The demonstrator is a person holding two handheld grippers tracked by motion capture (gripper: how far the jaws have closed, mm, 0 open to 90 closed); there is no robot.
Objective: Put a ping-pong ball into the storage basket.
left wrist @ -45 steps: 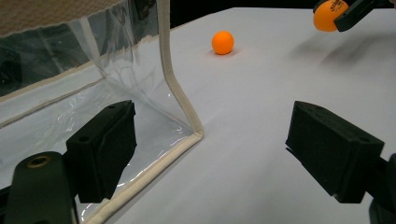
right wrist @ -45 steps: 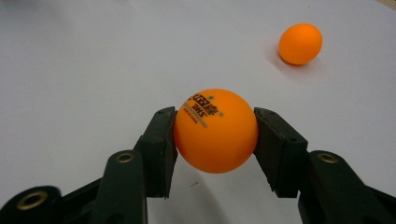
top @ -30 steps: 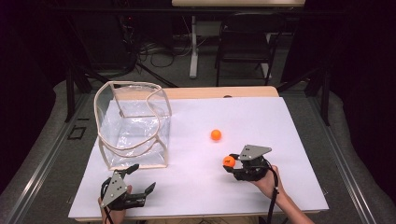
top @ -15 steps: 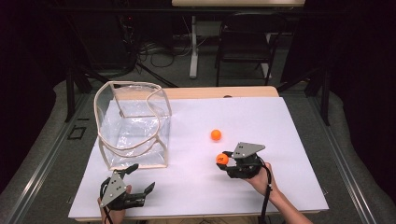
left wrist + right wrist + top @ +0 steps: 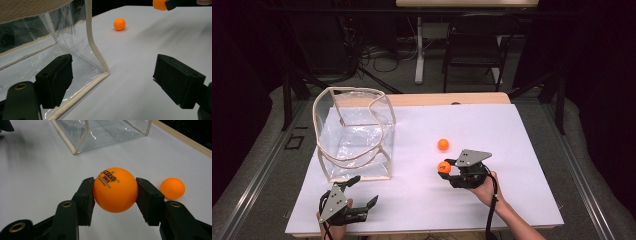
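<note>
Small orange table-tennis ball with black print (image 5: 115,189) sits pinched between the right gripper (image 5: 451,170) jaws, lifted off the white table sheet (image 5: 512,150). A ball has no long axis, so grip angle doesn't matter; print faces up toward the camera. Clear plastic open-top bag with cream trim (image 5: 354,135) lies ahead-left of that gripper, well apart; probably the drop target. Second plain orange ball (image 5: 443,144) rests just beyond it. Left gripper (image 5: 362,192) is spread and empty, nearer the bag, just short of its front corner.
</note>
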